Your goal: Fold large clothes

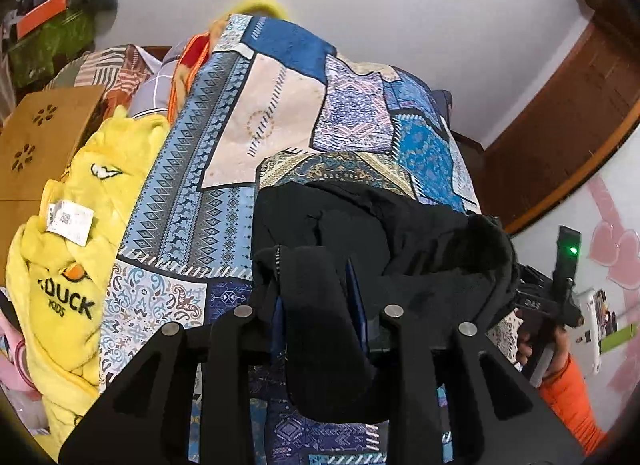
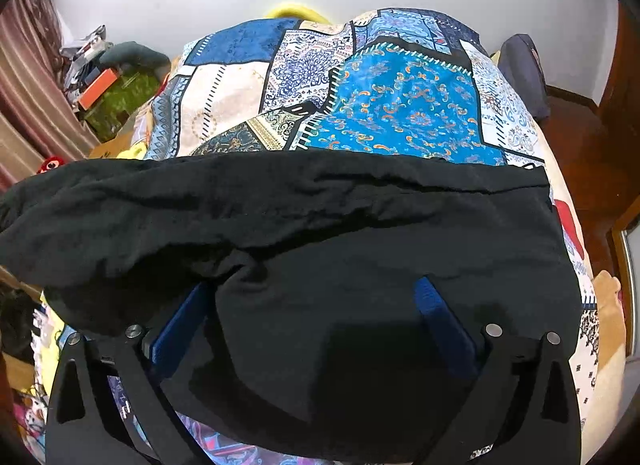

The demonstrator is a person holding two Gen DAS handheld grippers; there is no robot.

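Observation:
A large black garment [image 1: 360, 233] lies bunched on a blue patchwork bed cover [image 1: 280, 105]. My left gripper [image 1: 318, 297] is shut on a thick fold of it, and the cloth hangs down between the blue pads [image 1: 357, 297]. In the right wrist view the same black garment [image 2: 280, 217] spreads wide across the bed cover [image 2: 400, 105]. My right gripper [image 2: 312, 305] stands wide open over it. Its blue pads [image 2: 440, 321] rest apart on the fabric without pinching it. Cloth drapes over the tip of the left finger.
A yellow duck-print garment [image 1: 68, 265] lies at the bed's left, beside a wooden board [image 1: 40, 133] with flower cutouts. A hand in an orange sleeve [image 1: 560, 369] holds the other gripper's handle at right. Boxes and clutter [image 2: 112, 93] stand far left; wooden floor [image 2: 580, 153] lies right.

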